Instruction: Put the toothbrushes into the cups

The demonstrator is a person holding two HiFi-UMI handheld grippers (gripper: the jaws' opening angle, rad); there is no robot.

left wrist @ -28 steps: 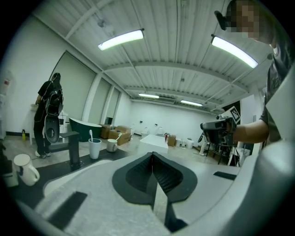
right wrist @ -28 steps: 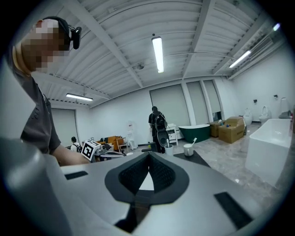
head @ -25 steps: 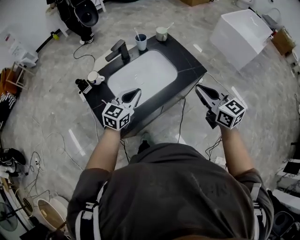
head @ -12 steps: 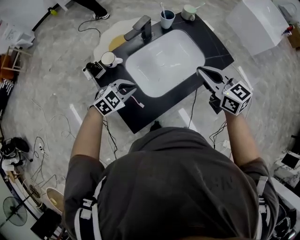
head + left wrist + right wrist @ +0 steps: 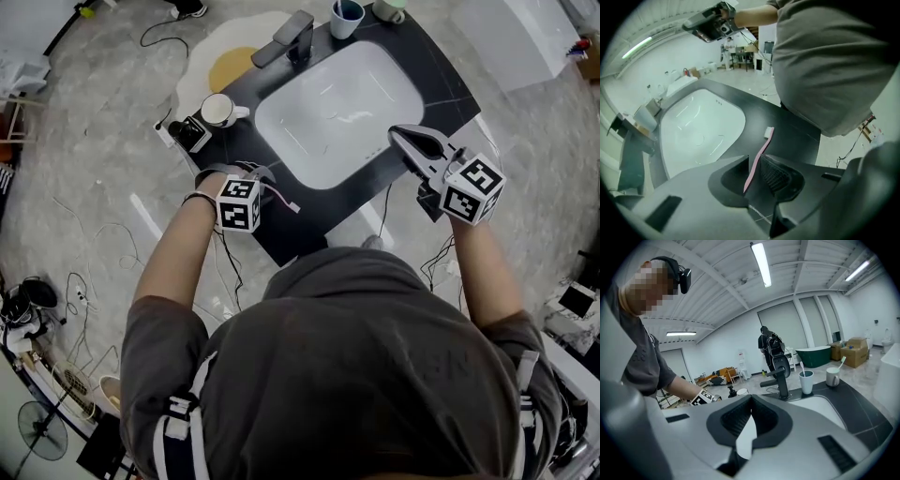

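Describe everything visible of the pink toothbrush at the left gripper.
The slim pink plastic toothbrush has a gently curved handle and a small white head. It appears to lie on the black countertop beside the white sink basin, head pointing away from the left gripper, whose opening jaws straddle its handle end; no clamping is evident.

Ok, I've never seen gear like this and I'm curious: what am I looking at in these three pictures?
A person stands at a black counter with a white sink, holding a hand-held gripper in each hand. One camera sits on their head, looking down. The other two ride on the hand-held grippers, looking along the jaws. The left hand-held gripper has its jaws opening, with a pink toothbrush between them. The right hand-held gripper is shut and empty. At the far end stand a tap, a blue cup and a pale mug.
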